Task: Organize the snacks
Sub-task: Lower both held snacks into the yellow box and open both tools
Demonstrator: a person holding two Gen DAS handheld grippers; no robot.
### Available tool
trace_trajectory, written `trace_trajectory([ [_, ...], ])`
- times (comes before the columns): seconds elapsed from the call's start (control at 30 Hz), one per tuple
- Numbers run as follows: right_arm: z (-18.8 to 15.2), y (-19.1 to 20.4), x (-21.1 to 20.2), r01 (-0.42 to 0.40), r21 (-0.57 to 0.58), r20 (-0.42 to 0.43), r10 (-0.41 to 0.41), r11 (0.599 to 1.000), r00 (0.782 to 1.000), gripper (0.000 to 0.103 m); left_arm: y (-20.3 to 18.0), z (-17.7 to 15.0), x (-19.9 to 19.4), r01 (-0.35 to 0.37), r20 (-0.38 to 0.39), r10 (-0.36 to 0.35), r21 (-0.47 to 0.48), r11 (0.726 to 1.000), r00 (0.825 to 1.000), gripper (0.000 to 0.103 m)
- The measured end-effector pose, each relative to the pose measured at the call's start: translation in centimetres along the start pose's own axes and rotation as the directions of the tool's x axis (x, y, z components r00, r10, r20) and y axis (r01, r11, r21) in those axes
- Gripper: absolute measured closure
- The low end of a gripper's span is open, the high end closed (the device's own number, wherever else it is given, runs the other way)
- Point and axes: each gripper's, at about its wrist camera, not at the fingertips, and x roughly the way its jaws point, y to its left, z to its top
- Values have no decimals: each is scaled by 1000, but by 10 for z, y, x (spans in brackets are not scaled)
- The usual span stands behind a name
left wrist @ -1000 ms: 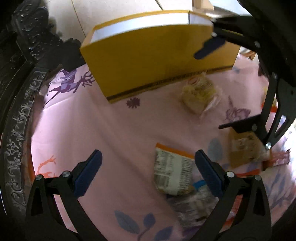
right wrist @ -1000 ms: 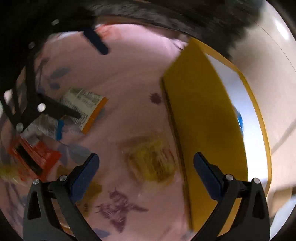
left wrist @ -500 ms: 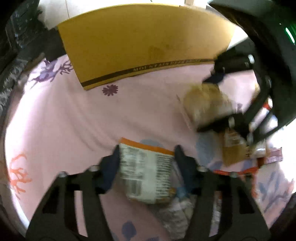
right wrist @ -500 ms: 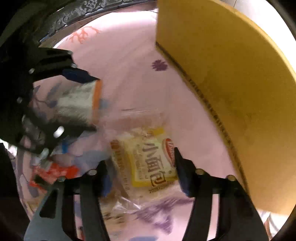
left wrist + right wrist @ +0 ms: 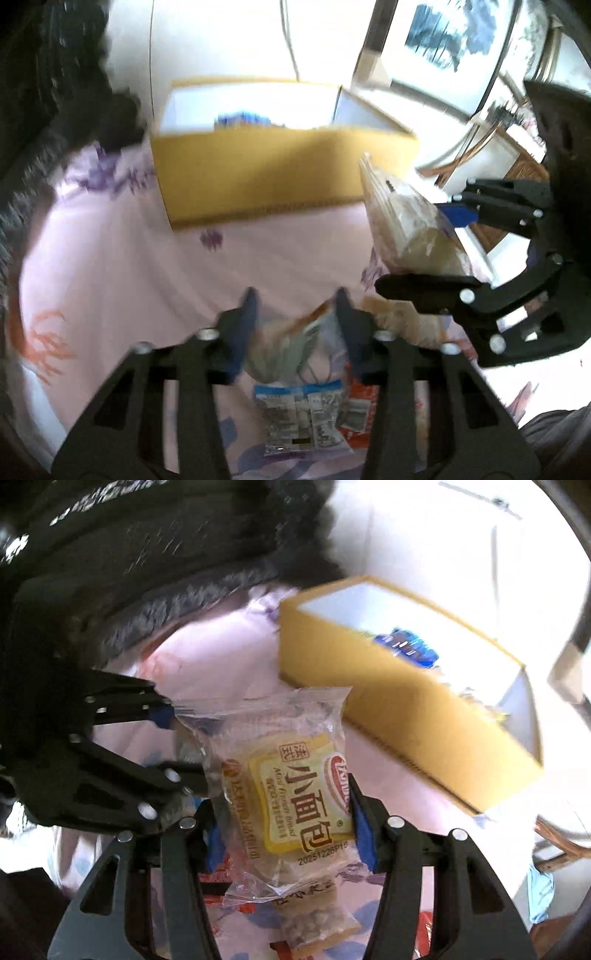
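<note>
Two grippers each hold a snack. The right gripper (image 5: 286, 819) squeezes a little bread pack (image 5: 291, 797), whose yellow label only its own camera shows. The left gripper (image 5: 295, 325) is closing on a crinkly packet (image 5: 291, 343). Past the fingers, the yellow box (image 5: 388, 701) holds something blue (image 5: 406, 646).

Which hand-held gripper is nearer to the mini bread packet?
Right. The right hand-held gripper is clamped on the mini bread packet; the left hand-held gripper, closing on an orange-edged packet, sits beside it.

Bright daylight, blown-out background glare, motion blur, fisheye-dark edges, source possibly a window
</note>
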Motion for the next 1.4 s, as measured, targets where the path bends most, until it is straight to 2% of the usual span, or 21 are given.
trace_trajectory([
  [0.1,5,-16,-33,40,94,76,-47,995,996,47,0,10,-26,-12,53,11,13,1000,999,67],
  [0.27,19,-37,-70,82,216,149,-116,973,982,47,4,10,-48,-48,68,46,34,998,997,67],
  [0.3,20,-39,-74,89,230,158,-127,969,979,47,7,7,-49,-67,57,65,25,997,996,61],
  [0.33,19,-41,-76,94,235,162,-134,967,978,47,12,1,-48,-119,36,118,13,993,992,25],
  [0.37,20,-38,-76,104,238,162,-145,966,976,47,14,-2,-47,-149,19,149,6,989,989,2],
  [0.4,15,-39,-81,116,241,164,-158,964,974,47,19,-9,-45,-166,-2,166,-2,986,986,2],
  [0.47,11,-37,-82,115,249,164,-159,962,973,47,27,-19,-34,-130,-54,129,-12,991,990,2],
  [0.53,6,-36,-80,111,261,159,-156,959,975,47,30,-23,-21,-148,-78,148,10,989,986,2],
  [0.63,3,-42,-72,89,298,147,-137,950,980,47,41,-23,15,-183,-153,185,30,983,971,2],
  [0.77,-2,-42,-64,89,310,124,-133,947,983,47,50,-21,61,-158,-227,152,-10,987,962,2],
  [0.83,-4,-45,-61,81,325,119,-126,942,985,47,57,-25,78,-167,-266,153,-32,985,952,2],
  [0.9,-4,-50,-59,82,339,112,-127,937,986,47,53,-27,81,-146,-237,140,-6,989,961,10],
  [0.97,-5,-54,-58,85,349,109,-131,933,985,47,47,-26,79,-183,-246,193,62,981,950,38],
  [1.03,-6,-57,-56,82,354,105,-126,932,986,47,58,-23,74,-159,-239,151,-12,987,959,46],
  [1.1,-6,-59,-55,84,354,98,-127,932,987,47,70,-20,71,-164,-242,139,-90,982,960,47],
  [1.2,-8,-61,-53,73,361,92,-113,930,989,47,69,-15,64,-200,-242,177,-76,977,954,47],
  [1.27,-8,-61,-55,79,355,92,-119,932,989,47,61,-6,50,-196,-255,171,-78,977,952,48],
  [1.33,-7,-64,-56,94,363,97,-138,927,986,48,41,19,18,-173,-154,163,-52,984,975,48],
  [1.37,-5,-68,-57,98,373,103,-146,923,984,47,25,36,-4,-202,-51,202,-2,979,978,47],
  [1.4,-2,-72,-59,106,379,116,-161,919,980,47,16,47,-13,-246,6,246,37,969,969,47],
])
